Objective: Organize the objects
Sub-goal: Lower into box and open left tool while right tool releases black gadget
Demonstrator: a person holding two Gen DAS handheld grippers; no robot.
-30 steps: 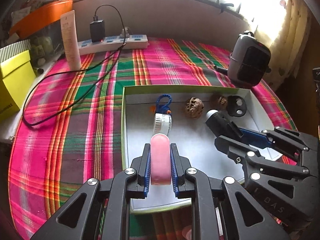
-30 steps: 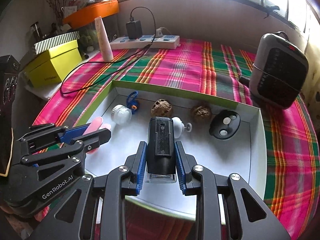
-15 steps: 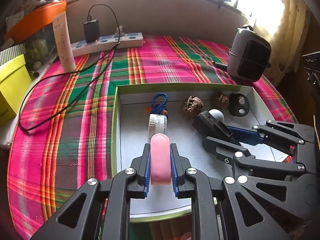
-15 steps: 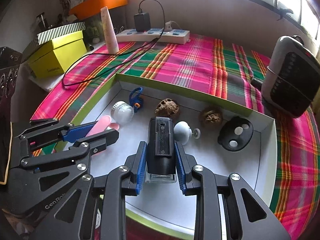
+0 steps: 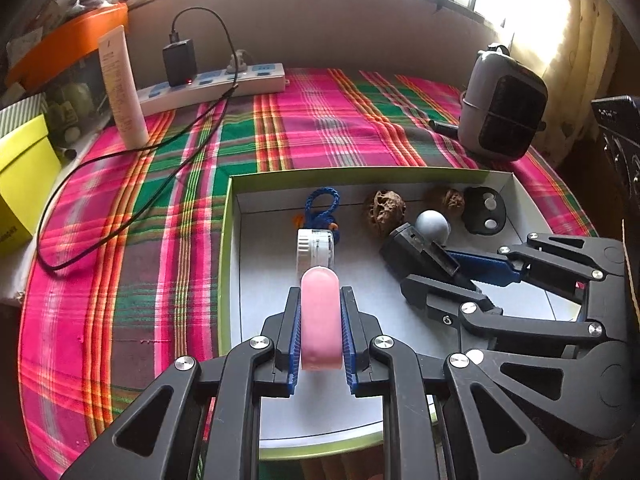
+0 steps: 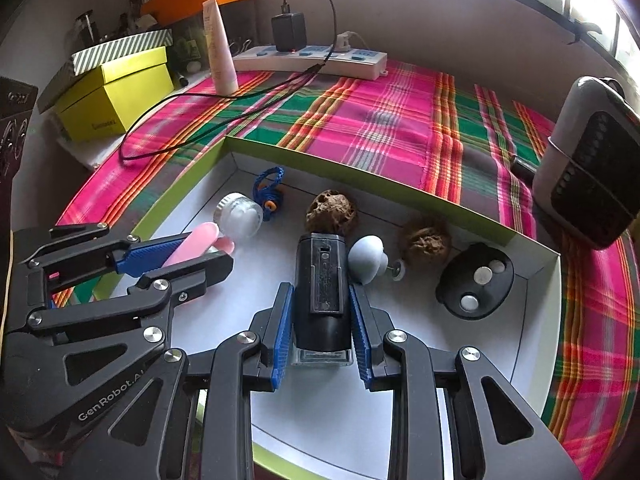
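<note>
My left gripper [image 5: 320,300] is shut on a pink oblong case [image 5: 320,316], held low over the left part of a green-rimmed white box [image 5: 226,240]. My right gripper [image 6: 322,300] is shut on a black rectangular device [image 6: 322,296], held over the box's middle. In the box lie a white round jar [image 6: 240,216], a blue cord loop [image 6: 268,186], two walnuts [image 6: 331,212] [image 6: 425,236], a grey knob [image 6: 366,258] and a black oval piece [image 6: 474,280]. Each gripper shows in the other's view: the right gripper [image 5: 452,276] and the left gripper [image 6: 192,252].
The box sits on a pink and green plaid cloth [image 5: 320,128]. A small heater [image 5: 502,116] stands at the right, a power strip [image 5: 216,84] with a black cable [image 5: 120,224] and a cream tube [image 5: 122,88] at the back, a yellow box [image 6: 116,92] at the left.
Both grippers have moved forward and lower over the box, still holding their objects. The black device now lies close beside the grey knob and the near walnut.
</note>
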